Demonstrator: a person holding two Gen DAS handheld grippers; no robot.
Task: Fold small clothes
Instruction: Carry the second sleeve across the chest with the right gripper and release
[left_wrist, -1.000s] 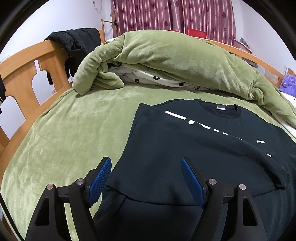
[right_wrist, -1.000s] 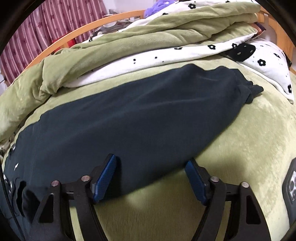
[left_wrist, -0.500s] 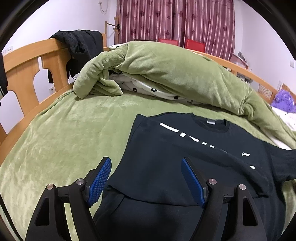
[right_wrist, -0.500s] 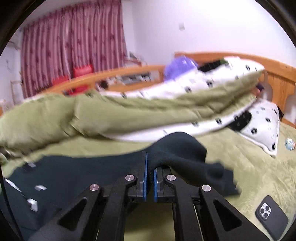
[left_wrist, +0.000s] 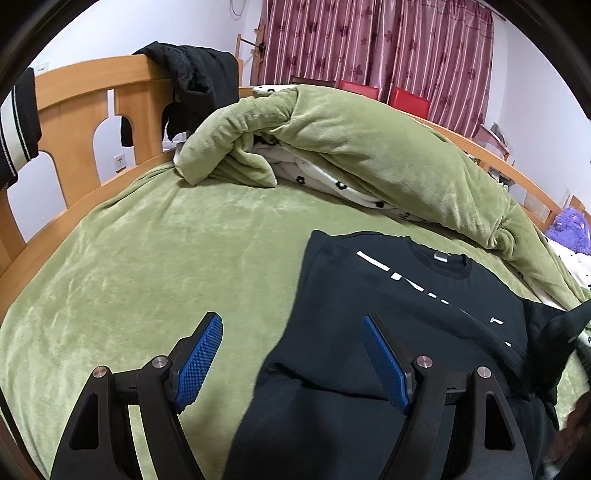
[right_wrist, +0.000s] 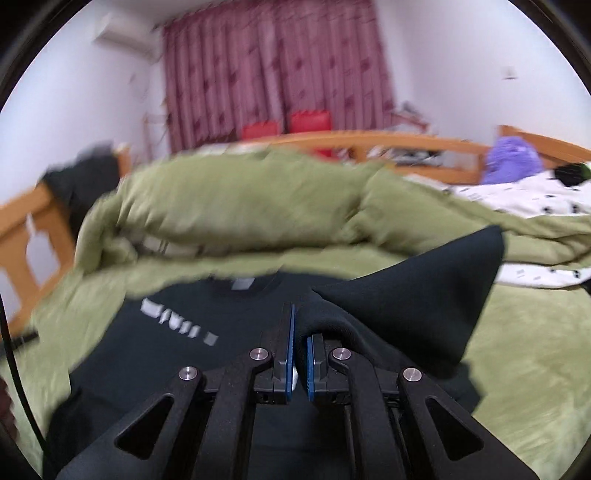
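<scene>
A black T-shirt (left_wrist: 399, 314) lies face up on the green bedspread (left_wrist: 166, 258), collar toward the rolled green duvet (left_wrist: 369, 147) at the far side, hem toward you, its white lettering running across the chest. Your right gripper (right_wrist: 299, 332) is clamped nearly shut on a pinch of the shirt's fabric, the sleeve-side edge (right_wrist: 424, 295) on your right, and that cloth stands lifted off the bed in a dark peak rising to the right of the jaws. Your left gripper (left_wrist: 291, 362) hangs wide apart and empty above the near left part of the shirt; its right pad sits over black cloth, its left pad over bare bedspread, so the shirt's left edge runs between the two.

What the coming move turns on, as it looks from here: the shirt's long axis runs from you toward the duvet, and the raised flap has to travel across that axis, from the right side toward the middle where the lettering sits. The right hand is the one that has the cloth, and the chest lies to the left of its jaws, so the carry goes leftward and down. The left side appears already turned in, with a fold line crossing the lower body, though the dark fabric makes that hard to read. The right wrist view is blurred, so the exact grip point on the sleeve cannot be told
</scene>
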